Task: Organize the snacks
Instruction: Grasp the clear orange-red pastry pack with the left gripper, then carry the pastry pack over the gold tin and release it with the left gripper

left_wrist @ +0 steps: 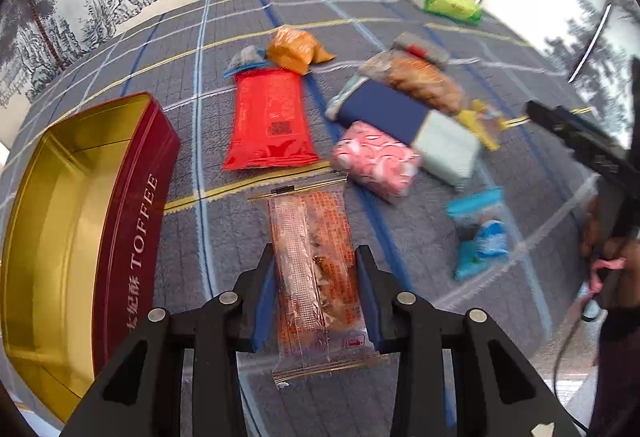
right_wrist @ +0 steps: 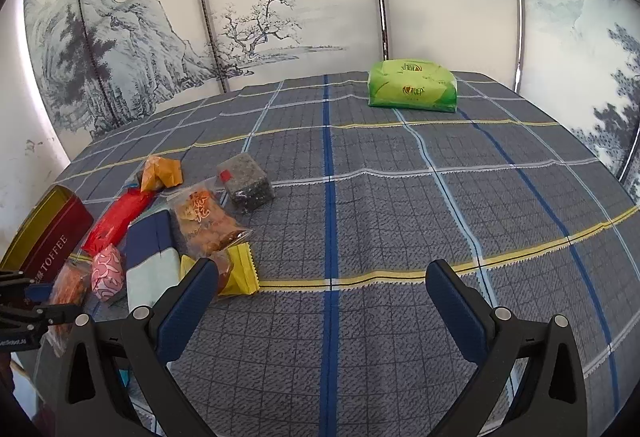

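Tin (left_wrist: 136,237), reading "TOFFEE", is sitting open at tabletop (right_wrist: 360,197) left. Left gripper (left_wrist: 316,301) is apparently pinching clear orange-print packet (left_wrist: 316,269). Right gripper (right_wrist: 320,301) is hanging spread, empty. Only right view is showing green pack (right_wrist: 412,87) lettering, unreadable.

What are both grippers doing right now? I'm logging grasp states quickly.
Left gripper: closed on the clear orange snack packet.
Right gripper: open, holding nothing.
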Demonstrator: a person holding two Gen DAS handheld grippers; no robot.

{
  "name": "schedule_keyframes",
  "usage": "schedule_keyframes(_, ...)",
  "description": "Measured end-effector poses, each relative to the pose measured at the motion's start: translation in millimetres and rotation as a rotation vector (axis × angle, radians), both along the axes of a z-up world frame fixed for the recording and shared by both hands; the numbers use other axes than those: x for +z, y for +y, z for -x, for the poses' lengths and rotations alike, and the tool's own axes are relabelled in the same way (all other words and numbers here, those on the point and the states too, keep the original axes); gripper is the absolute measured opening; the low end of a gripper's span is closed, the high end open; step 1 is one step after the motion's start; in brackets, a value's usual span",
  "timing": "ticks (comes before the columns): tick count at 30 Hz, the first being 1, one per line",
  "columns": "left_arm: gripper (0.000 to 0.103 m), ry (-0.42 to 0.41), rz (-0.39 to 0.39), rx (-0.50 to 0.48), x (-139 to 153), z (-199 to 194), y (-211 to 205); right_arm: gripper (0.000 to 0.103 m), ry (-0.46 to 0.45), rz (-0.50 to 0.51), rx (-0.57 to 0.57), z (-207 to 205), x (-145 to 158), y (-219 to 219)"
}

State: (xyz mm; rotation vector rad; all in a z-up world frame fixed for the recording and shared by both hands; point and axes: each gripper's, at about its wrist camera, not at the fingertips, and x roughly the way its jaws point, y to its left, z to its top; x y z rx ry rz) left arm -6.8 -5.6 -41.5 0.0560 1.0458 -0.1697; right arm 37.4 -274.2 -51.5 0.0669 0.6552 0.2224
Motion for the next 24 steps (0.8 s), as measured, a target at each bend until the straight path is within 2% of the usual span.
schedule_keyframes(2,0.034,-0.044,-0.009,-0.005,10,11,0,0.103,0.001,0.005,-0.008,-1,0,0)
schedule_keyframes(8,0.034,-0.093,0.005,-0.019,32,29,3,0.103,0.013,0.028,-0.031,-4,-2,1)
schedule_keyframes(19,0.034,-0.129,0.036,0.022,58,38,23,0.103,0.015,0.042,-0.050,-4,-2,1)
schedule_keyframes(24,0.034,-0.176,-0.005,0.059,76,34,45,0.103,0.015,0.045,-0.060,-5,-2,-2)
